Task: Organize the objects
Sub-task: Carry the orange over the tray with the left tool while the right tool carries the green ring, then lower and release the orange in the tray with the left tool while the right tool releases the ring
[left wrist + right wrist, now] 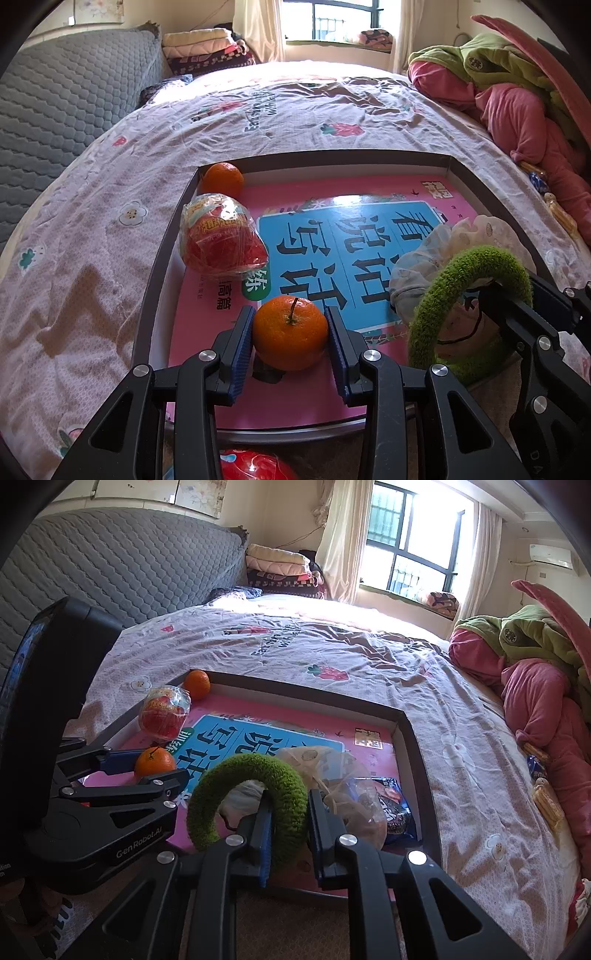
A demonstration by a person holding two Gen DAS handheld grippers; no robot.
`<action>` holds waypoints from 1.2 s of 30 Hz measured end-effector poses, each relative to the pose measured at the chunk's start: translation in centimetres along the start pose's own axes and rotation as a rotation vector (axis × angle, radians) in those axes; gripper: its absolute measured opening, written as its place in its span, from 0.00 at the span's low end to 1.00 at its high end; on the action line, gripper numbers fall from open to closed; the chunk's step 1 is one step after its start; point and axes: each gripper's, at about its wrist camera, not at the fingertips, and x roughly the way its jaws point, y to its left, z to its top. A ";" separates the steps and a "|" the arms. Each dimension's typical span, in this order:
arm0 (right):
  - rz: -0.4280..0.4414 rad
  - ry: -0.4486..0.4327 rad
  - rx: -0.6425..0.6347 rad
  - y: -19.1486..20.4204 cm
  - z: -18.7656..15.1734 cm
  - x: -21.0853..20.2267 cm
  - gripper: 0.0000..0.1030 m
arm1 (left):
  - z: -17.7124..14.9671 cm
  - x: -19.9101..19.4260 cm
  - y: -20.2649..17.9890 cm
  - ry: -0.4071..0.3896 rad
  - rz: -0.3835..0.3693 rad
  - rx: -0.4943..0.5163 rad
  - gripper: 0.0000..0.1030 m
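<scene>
Left wrist view: the left gripper is closed on an orange tangerine, its blue pads pressing both sides of the fruit, stem up, over the near part of a shallow dark-rimmed tray that lies on a flowered bedsheet. A pink and blue book covers the tray floor. At 11 o'clock from the held fruit sits a red snack in clear wrap, and beyond it, tucked in the tray's far left corner, a second tangerine. Open floor runs from 12 to 2 o'clock across the book. At 3 o'clock the right gripper holds a fuzzy green ring, with a pale crumpled bag behind it. A red round object shows only in this view, outside the near rim.

Right wrist view: the right gripper is clamped on the green ring, which stands upright over the tray's near edge. Past it lie the crumpled bag and a dark blue snack packet (hidden from the other camera), close to the right rim. At 9 o'clock the left gripper holds the tangerine. The wrapped snack and far tangerine sit at 11 o'clock. Bare sheet spreads beyond the far rim; a pink and green heap of bedding crowds the right.
</scene>
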 end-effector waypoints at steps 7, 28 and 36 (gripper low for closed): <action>0.003 0.002 0.005 -0.1 0.1 -0.2 0.18 | -0.1 -0.2 0.1 -0.001 -0.006 -0.003 0.38; 0.019 -0.013 0.033 -1.1 0.2 -1.7 0.29 | 0.0 -2.1 1.2 -0.044 -0.022 -0.031 0.38; 0.026 -0.032 0.059 -1.6 0.5 -2.5 0.31 | 0.1 -4.0 1.4 -0.109 -0.021 -0.026 0.38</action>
